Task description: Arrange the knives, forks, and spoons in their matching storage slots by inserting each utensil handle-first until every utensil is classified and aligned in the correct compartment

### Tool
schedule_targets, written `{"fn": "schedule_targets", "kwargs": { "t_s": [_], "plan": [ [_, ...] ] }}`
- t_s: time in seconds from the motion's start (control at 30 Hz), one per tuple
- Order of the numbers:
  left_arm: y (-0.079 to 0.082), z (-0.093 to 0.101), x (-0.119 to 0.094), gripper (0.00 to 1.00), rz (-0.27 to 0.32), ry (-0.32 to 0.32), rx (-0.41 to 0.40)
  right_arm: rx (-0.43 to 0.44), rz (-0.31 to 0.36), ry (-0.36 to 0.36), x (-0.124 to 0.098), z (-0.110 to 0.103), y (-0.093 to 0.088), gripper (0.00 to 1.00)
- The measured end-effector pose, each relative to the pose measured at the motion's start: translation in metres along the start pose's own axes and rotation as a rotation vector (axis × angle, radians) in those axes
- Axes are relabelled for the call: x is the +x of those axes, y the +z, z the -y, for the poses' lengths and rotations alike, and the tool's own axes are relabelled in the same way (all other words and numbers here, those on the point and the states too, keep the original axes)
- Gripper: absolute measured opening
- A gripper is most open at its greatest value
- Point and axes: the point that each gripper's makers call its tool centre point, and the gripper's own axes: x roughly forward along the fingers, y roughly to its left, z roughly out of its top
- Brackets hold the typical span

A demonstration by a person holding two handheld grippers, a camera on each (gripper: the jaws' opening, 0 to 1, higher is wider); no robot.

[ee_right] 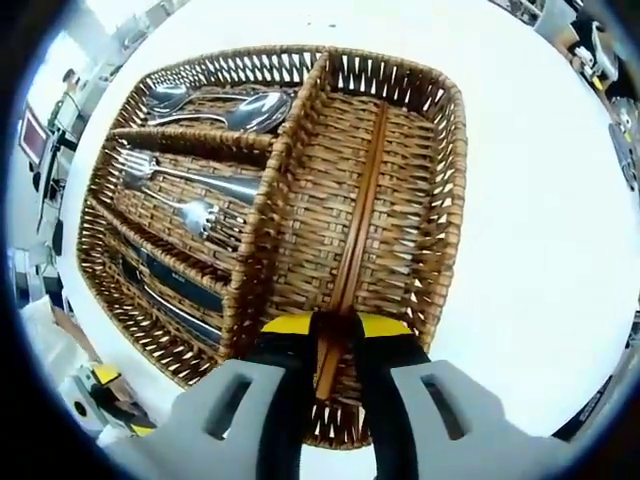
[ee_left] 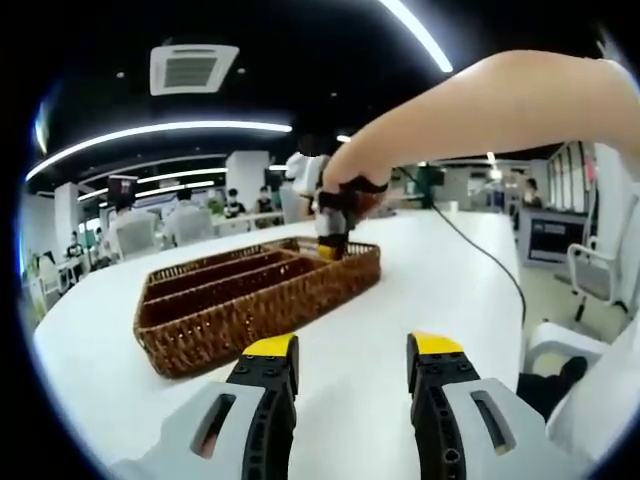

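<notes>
the right claw [ee_right: 335, 335] was clamped on chopsticks [ee_right: 358, 210] in the wicker tray [ee_right: 445, 180]; spoons [ee_right: 215, 108], forks [ee_right: 175, 190], knives [ee_right: 165, 290] sat toward nine o'clock. the left claw [ee_left: 350, 352] hung apart above the counter [ee_left: 440, 280]. no writing was legible.

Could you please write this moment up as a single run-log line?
right gripper: shut on chopsticks over wide slot | left gripper: open, off the basket | spoons, forks, knives slotted

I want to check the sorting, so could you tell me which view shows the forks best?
The right gripper view: it looks down into the basket, so the forks lie plainly in the middle narrow slot, between spoons and knives. The left gripper view sees the basket from the side, so its walls hide them.
</notes>
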Motion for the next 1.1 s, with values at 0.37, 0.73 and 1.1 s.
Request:
{"fn": "schedule_targets", "kwargs": {
  "t_s": [0.37, 0.73, 1.1],
  "plan": [
    [-0.001, 0.001, 0.001, 0.43, -0.005, -0.001, 0.0, -0.004, 0.03, -0.008, -0.002, 0.007, 0.01, 0.13],
    [0.0, 0.002, 0.001, 0.43, -0.006, -0.002, 0.005, -0.049, 0.012, -0.031, -0.001, 0.0, 0.001, 0.13],
    [0.001, 0.001, 0.0, 0.43, -0.006, -0.003, 0.008, -0.08, -0.004, -0.038, 0.0, -0.005, -0.005, 0.12]
  ]
}}
